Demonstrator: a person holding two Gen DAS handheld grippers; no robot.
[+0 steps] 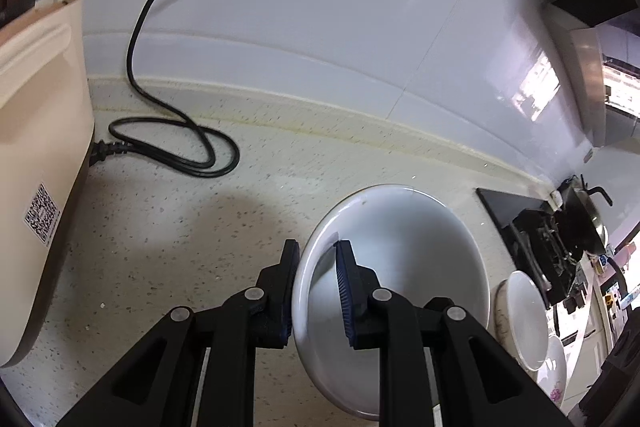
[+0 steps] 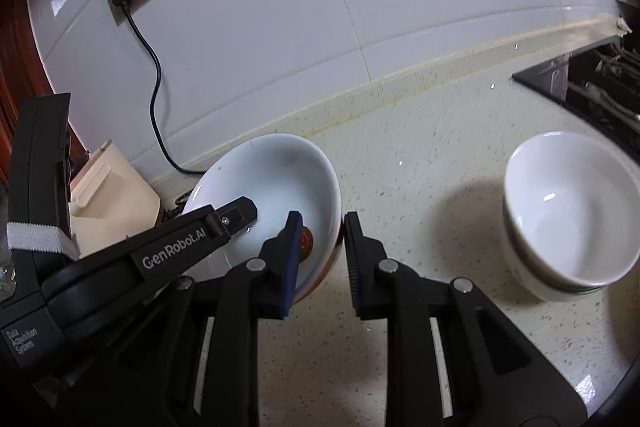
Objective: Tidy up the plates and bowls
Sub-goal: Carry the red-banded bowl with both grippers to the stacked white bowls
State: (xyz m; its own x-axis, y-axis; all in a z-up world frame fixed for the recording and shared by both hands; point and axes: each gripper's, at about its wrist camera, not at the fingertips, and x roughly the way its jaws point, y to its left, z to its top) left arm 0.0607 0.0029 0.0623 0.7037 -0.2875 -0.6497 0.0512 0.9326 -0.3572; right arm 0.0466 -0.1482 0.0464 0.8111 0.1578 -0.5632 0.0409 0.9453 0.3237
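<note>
Both the left gripper (image 1: pixel 318 279), marked "GenRobot.AI" and "Data Acquisition System", and the right gripper (image 2: pixel 322 259) had their jaws pinching opposite rims of one white bowl (image 2: pixel 276 183) above the speckled surface (image 2: pixel 420 155), near two stacked bowls (image 2: pixel 568 227) and a QR-labelled cream appliance (image 1: pixel 40 163).

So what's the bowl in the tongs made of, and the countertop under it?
The bowl looks like glazed ceramic: glossy white, soft reflections inside, a thin hard rim, with a red outer wall low down. Both the left tongs and right tongs clamp its rim. The countertop looks like speckled stone or composite, cream with dark flecks and a slight sheen; which one is unclear.
</note>
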